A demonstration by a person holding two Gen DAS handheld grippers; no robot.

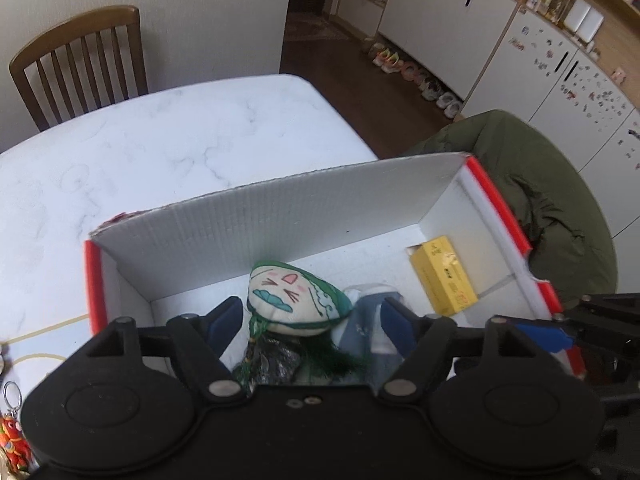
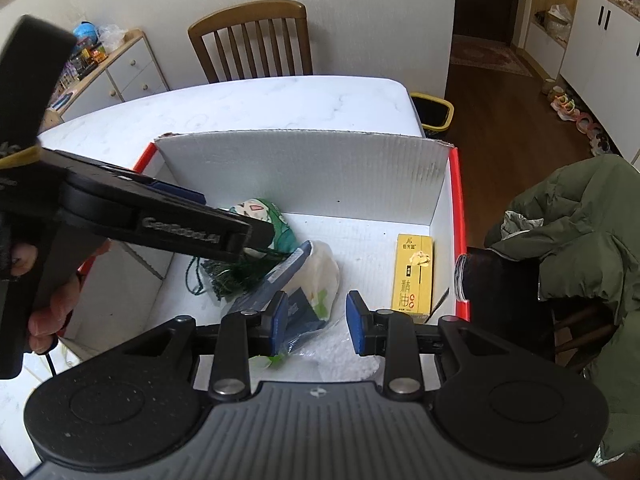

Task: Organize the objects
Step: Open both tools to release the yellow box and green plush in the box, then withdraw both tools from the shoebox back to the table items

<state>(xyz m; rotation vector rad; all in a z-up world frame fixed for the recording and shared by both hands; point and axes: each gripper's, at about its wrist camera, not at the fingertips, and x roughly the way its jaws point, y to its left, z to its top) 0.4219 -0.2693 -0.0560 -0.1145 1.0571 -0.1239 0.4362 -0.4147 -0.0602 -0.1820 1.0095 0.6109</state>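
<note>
A: Entry, step in hand?
B: Stowing. The left gripper (image 1: 310, 316) hangs over the box (image 1: 256, 216) on the table (image 1: 160, 140); its jaws stand wide on either side of the charm (image 1: 294, 304), a cloth face with a green tassel. The charm lies inside the box, near the far wall, and looks released rather than held.
A: Right gripper (image 2: 316, 320)?
B: Jaws partly apart, holding nothing, low over the bag (image 2: 312, 280) at the box's near side.
A: Count, in the box?
B: One charm. One bag, clear, with something dark blue in it. One yellow carton (image 2: 414, 276) by the right wall, apart from the others.
A: Outside it?
B: One red keyring (image 1: 14, 436) on the table's near-left corner; other items there are too cut off to tell.
A: Next move?
B: By my judgement, lift the left gripper straight up, clear of the tassel so it does not snag, then go left for the keyring.
</note>
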